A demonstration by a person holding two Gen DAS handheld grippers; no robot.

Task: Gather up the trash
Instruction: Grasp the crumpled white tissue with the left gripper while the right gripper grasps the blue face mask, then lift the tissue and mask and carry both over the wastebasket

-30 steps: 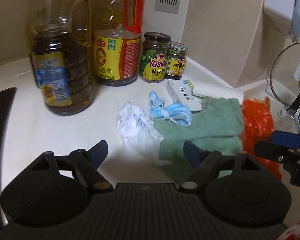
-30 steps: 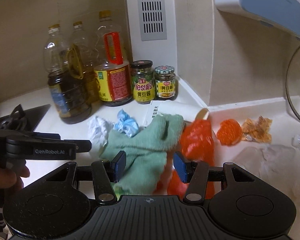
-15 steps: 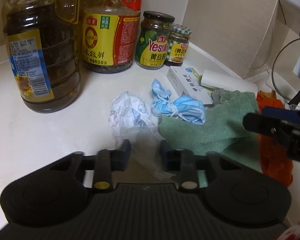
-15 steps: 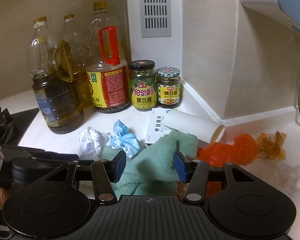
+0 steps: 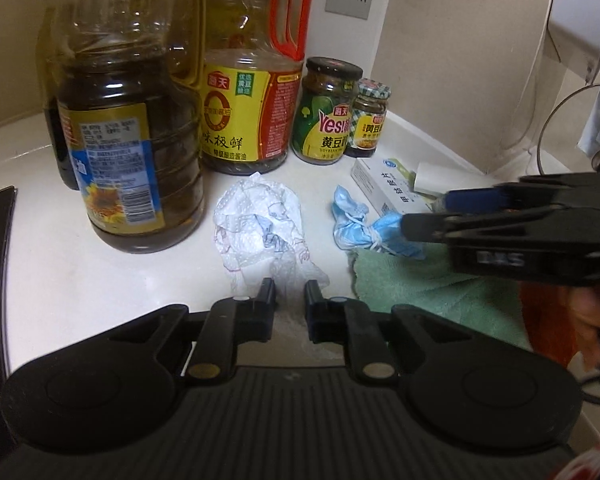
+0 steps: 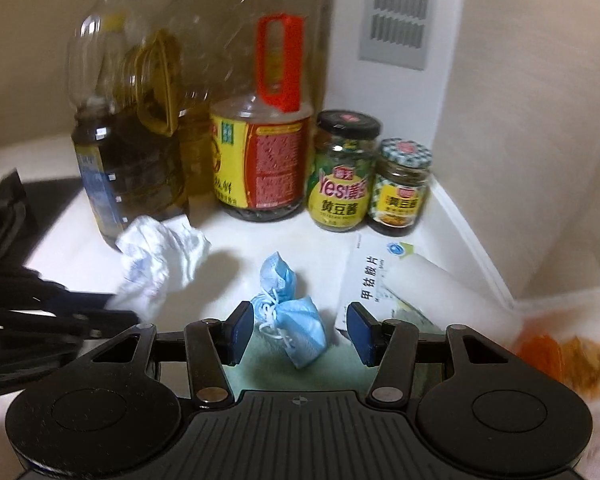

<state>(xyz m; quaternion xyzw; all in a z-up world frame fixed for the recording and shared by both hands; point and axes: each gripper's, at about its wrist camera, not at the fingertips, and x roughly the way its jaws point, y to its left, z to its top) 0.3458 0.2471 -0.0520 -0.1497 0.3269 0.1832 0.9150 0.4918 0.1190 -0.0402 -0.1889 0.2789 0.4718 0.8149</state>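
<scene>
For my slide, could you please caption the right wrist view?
Right claw open around a balled blue face mask on a cluttered kitchen counter.

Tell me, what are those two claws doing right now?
Left gripper just closed on crumpled white paper. Right gripper open around blue mask, not gripping. Nothing blocking.

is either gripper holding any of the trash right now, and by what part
The left gripper has just closed on the near, trailing edge of the crumpled white tissue. The right gripper is open around the balled blue face mask, not gripping it.
</scene>
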